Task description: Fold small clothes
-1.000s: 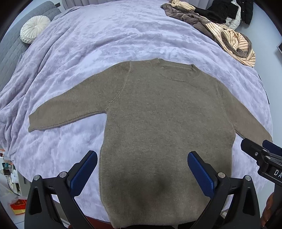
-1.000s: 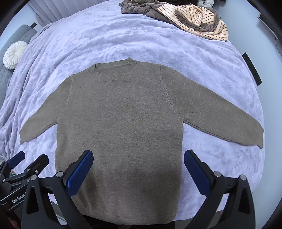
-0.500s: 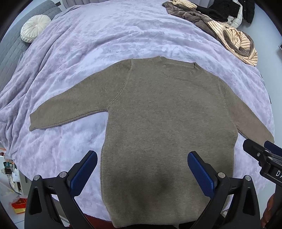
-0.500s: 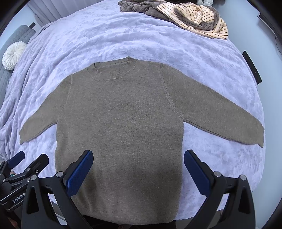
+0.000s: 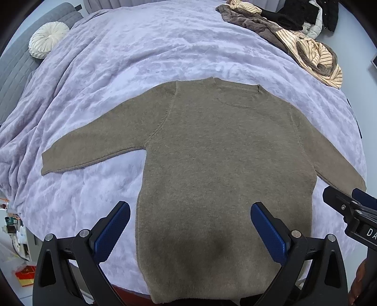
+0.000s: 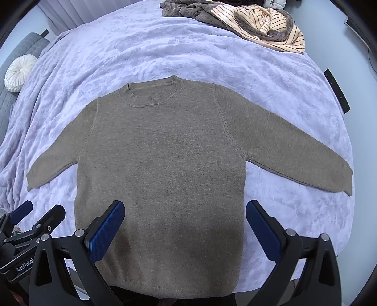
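An olive-brown knit sweater point(image 5: 219, 150) lies flat and face up on the lavender blanket point(image 5: 141, 54), both sleeves spread out, collar far, hem near me. It also shows in the right wrist view point(image 6: 165, 164). My left gripper point(image 5: 189, 221) is open and empty, hovering above the sweater's lower body near the hem. My right gripper point(image 6: 185, 219) is open and empty too, over the same lower part. The right gripper shows at the left wrist view's right edge point(image 5: 348, 207); the left gripper shows at the right wrist view's lower left point(image 6: 30, 221).
A pile of other clothes, striped cream and brown point(image 5: 306, 44), lies at the bed's far right corner, also in the right wrist view point(image 6: 259, 21). A round white cushion point(image 5: 47, 38) sits on a grey sofa at far left. The bed's near edge is just below the hem.
Both grippers have shifted slightly; the sweater sits a little lower and to the right in the left wrist view. Both stay open. The sweater itself has not moved.
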`<state>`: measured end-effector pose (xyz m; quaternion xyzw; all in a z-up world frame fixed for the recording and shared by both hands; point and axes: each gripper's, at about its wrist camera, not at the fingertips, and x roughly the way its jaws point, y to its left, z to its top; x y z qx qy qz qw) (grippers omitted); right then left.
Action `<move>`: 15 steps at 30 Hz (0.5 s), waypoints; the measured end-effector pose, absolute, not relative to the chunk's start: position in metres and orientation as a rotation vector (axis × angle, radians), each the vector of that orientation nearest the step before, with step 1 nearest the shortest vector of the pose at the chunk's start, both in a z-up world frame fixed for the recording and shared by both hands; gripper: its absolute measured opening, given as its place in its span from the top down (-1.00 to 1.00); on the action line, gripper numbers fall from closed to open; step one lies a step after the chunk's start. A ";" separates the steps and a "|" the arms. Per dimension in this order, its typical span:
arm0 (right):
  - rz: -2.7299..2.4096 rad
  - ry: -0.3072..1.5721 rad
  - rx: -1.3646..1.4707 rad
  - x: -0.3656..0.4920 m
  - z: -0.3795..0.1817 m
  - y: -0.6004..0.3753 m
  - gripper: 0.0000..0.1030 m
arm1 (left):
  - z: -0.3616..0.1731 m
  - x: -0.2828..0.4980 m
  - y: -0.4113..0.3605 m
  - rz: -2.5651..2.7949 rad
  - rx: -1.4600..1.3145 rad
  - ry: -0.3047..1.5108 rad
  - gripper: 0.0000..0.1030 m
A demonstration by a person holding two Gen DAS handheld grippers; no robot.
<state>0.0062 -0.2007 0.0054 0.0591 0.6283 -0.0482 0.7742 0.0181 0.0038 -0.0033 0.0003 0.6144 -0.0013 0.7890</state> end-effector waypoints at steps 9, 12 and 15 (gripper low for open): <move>-0.110 1.361 0.120 0.000 0.005 -0.199 -0.99 | -0.004 0.015 0.010 0.008 -0.021 1.331 -0.99; -0.114 1.355 0.116 -0.001 0.007 -0.200 -0.98 | -0.004 0.016 0.009 0.009 -0.019 1.330 -0.99; -0.116 1.355 0.125 -0.002 0.007 -0.202 -0.99 | -0.003 0.016 0.010 0.011 -0.020 1.327 -0.99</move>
